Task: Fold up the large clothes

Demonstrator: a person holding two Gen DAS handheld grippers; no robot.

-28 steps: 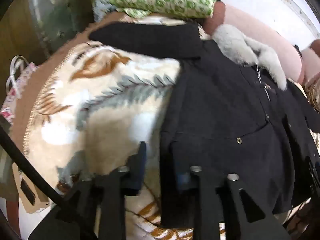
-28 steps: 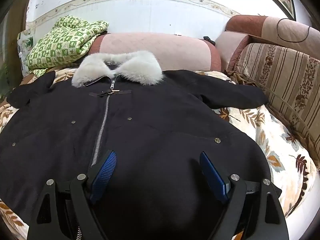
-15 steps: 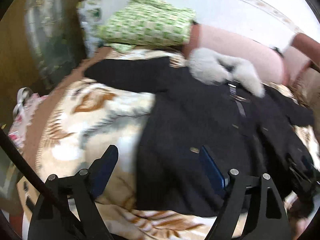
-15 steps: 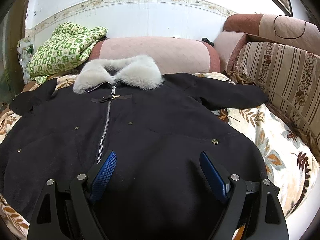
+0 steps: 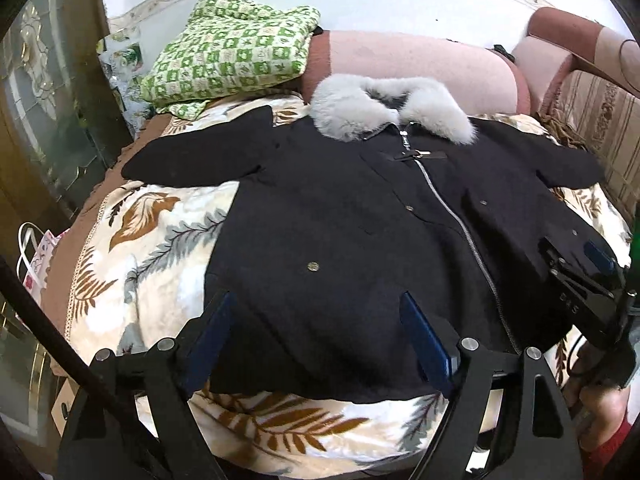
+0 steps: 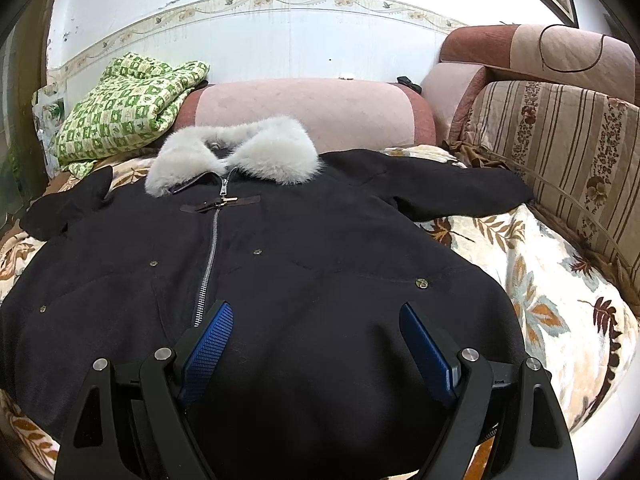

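Spread flat, black coat [image 6: 320, 280] beneath both grippers, left gripper [image 5: 316, 336] jaws just opened wide and empty, right gripper [image 6: 316, 344] jaws likewise spread, no legible writing.

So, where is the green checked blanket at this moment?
In both wrist views the green checked blanket lies folded at the upper left, beside the pink bolster, just beyond the black coat.
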